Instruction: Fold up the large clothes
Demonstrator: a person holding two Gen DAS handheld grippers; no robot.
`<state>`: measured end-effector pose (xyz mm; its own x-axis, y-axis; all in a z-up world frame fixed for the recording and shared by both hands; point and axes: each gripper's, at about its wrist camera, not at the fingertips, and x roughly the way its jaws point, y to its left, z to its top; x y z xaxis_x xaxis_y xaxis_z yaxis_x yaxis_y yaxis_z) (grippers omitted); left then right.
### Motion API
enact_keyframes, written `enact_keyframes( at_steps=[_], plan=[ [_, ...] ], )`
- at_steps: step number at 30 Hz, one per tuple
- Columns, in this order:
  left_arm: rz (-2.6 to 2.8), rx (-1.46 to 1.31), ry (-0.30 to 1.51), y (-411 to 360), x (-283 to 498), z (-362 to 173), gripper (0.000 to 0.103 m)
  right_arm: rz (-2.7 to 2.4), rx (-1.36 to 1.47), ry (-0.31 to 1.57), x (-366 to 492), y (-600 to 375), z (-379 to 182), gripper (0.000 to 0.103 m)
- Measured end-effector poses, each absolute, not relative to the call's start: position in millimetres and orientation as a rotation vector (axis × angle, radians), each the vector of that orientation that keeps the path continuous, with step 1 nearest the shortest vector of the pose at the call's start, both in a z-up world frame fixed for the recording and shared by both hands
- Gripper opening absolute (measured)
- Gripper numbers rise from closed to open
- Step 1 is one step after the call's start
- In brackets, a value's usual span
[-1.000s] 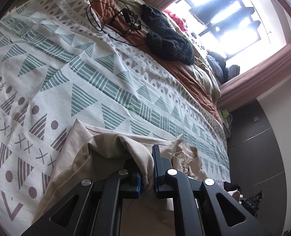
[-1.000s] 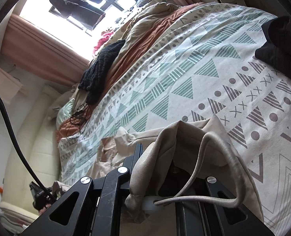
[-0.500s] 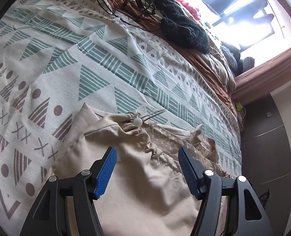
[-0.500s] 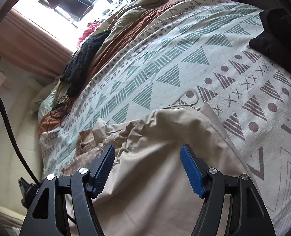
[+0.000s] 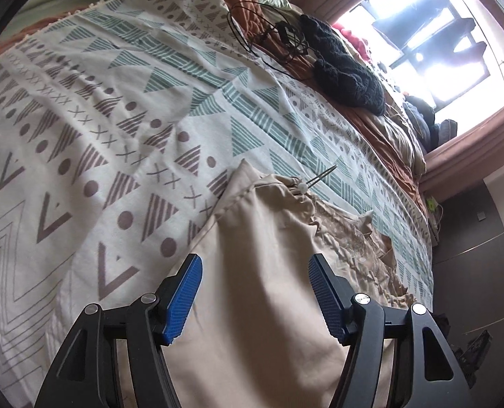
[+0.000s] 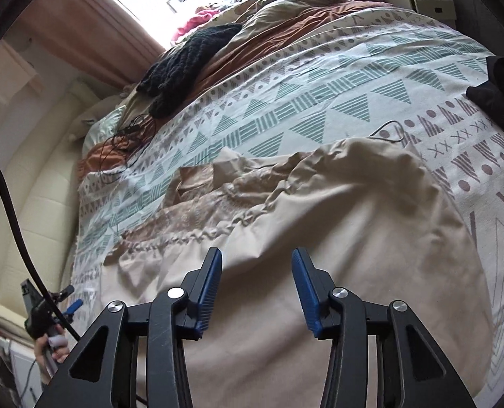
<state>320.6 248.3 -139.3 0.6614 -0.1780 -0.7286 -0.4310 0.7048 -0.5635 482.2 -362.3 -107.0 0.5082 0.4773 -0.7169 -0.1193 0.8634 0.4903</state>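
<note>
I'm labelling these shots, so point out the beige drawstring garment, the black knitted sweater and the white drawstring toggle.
beige drawstring garment (image 6: 354, 238), right wrist view, smooth middle panel
black knitted sweater (image 5: 347, 71), left wrist view, bunched middle
white drawstring toggle (image 5: 302, 187), left wrist view, round bead

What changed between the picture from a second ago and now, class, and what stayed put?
Both grippers let go: the left gripper and right gripper opened their jaws and backed off, dropping the beige garment flat. The patterned bedspread and black knit stayed put.

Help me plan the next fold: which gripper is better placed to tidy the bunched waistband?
Probably the left gripper: it's open, pointing straight at the beige garment's gathered waistband and drawstring toggle. The right gripper, also open, faces smooth cloth.
</note>
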Motion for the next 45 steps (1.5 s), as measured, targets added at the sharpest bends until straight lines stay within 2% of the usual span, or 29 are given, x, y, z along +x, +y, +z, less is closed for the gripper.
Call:
enact_keyframes(
  at_steps=[10,20,30,35,38,39,41,45],
  plan=[
    [0.2,-0.874,0.819,258.4,256.2,-149.8,0.066,0.433,0.303,0.998,447.9,-305.2,-93.3,0.045],
    [0.22,-0.955,0.847,264.0,222.9,-179.2,0.066,0.454,0.18,1.044,466.9,-233.8,-96.8,0.044],
    [0.244,-1.039,0.843,267.9,194.8,-196.6,0.066,0.374,0.03,1.167,533.9,-168.1,-145.5,0.044],
    [0.269,-1.061,0.83,273.8,184.9,-196.3,0.066,0.311,-0.019,1.229,560.3,-153.8,-177.5,0.04],
    [0.275,-1.065,0.833,275.6,183.7,-197.1,0.066,0.291,-0.036,1.255,569.3,-150.2,-194.0,0.032],
    [0.277,-1.065,0.834,275.5,184.2,-197.1,0.066,0.288,-0.041,1.249,571.9,-150.2,-195.7,0.021],
    [0.279,-1.061,0.834,276.5,186.2,-197.3,0.066,0.279,-0.05,1.223,576.8,-152.5,-192.7,0.005],
    [0.269,-1.04,0.851,274.1,201.8,-196.3,0.066,0.309,-0.045,1.155,586.1,-155.3,-169.9,0.003]
  ],
)
